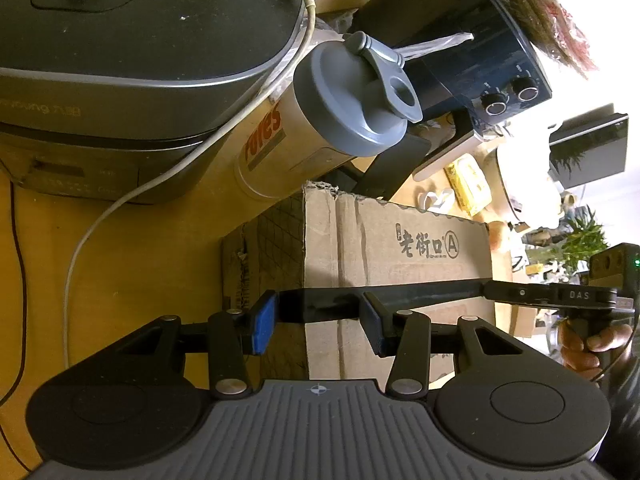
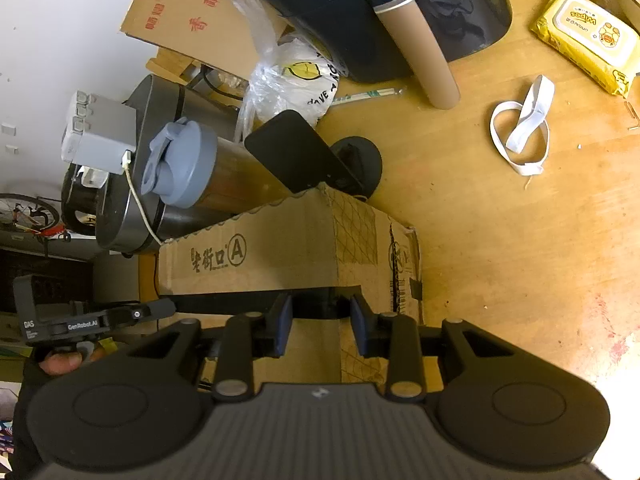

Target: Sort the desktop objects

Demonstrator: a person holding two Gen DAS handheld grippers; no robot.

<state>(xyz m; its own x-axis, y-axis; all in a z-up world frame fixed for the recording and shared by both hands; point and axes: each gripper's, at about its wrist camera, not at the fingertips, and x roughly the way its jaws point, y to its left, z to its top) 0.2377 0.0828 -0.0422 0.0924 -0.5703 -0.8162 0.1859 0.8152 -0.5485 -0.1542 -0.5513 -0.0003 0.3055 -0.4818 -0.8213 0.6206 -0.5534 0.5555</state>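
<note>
A long black bar (image 1: 420, 292) (image 2: 240, 304) runs across a cardboard box (image 1: 400, 240) (image 2: 260, 256) printed with a circled A. My left gripper (image 1: 318, 322) is shut on one end of the bar, its blue pads (image 1: 264, 320) on either side. My right gripper (image 2: 322, 328) is shut on the other end, near the box's grid-printed corner. Each wrist view shows the other gripper side-on at the bar's far end, held by a hand (image 1: 600, 340) (image 2: 64, 360). A grey-lidded bottle (image 1: 352, 100) (image 2: 180, 164) lies tilted behind the box.
The wooden table (image 2: 520, 260) also holds a grey cooker (image 1: 120, 60) with a white cable (image 1: 160, 176), a dark blue appliance (image 2: 360, 20), a cardboard tube (image 2: 420, 52), a plastic bag (image 2: 288, 76), a black stand (image 2: 304, 152), a white strap (image 2: 524, 128) and yellow wipes (image 2: 584, 40).
</note>
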